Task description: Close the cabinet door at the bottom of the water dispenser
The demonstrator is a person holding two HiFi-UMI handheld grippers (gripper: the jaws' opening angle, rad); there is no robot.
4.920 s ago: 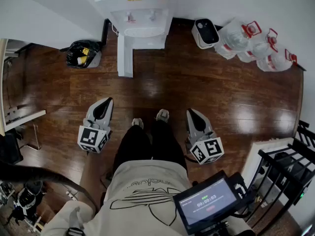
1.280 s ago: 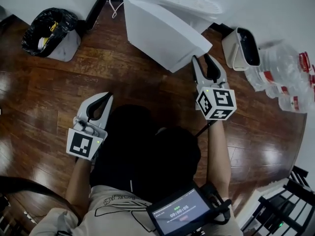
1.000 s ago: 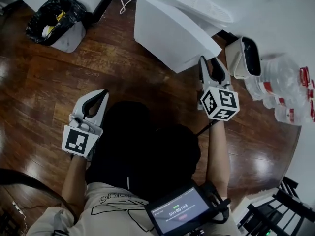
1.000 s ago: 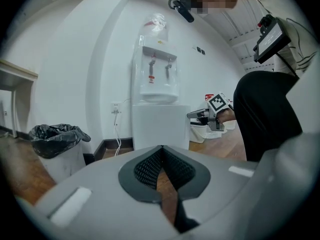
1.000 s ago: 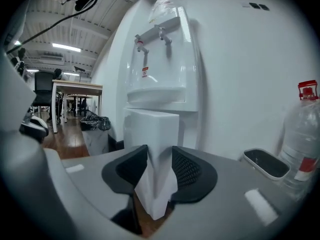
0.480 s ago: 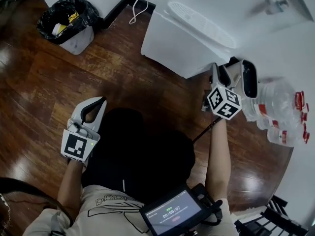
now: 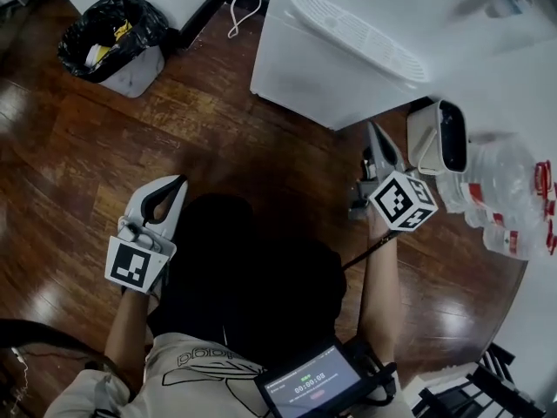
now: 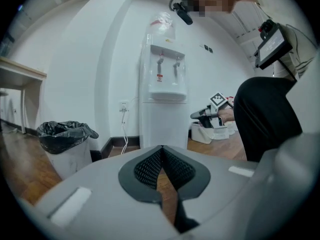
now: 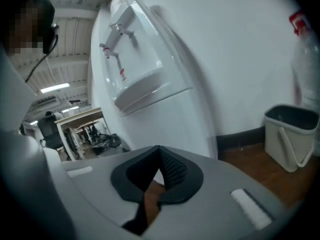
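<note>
The white water dispenser stands against the wall. Its bottom cabinet door lies flat against the front in the left gripper view. My right gripper is shut with nothing between its jaws. Its tips are close to the dispenser's front right corner; I cannot tell whether they touch. The right gripper view shows the shut jaws pointing at the dispenser's lower side. My left gripper hangs shut and empty over the floor, well back from the dispenser, and its meeting tips aim at the door.
A bin with a black bag stands left of the dispenser, with a power cord between them. A small white bin and several water bottles sit to the right. The person's dark-trousered legs are between the grippers.
The right gripper's jaws have gone from wide open to shut, and it has rolled and shifted right. The door has swung in against the cabinet. The left gripper has barely moved.
</note>
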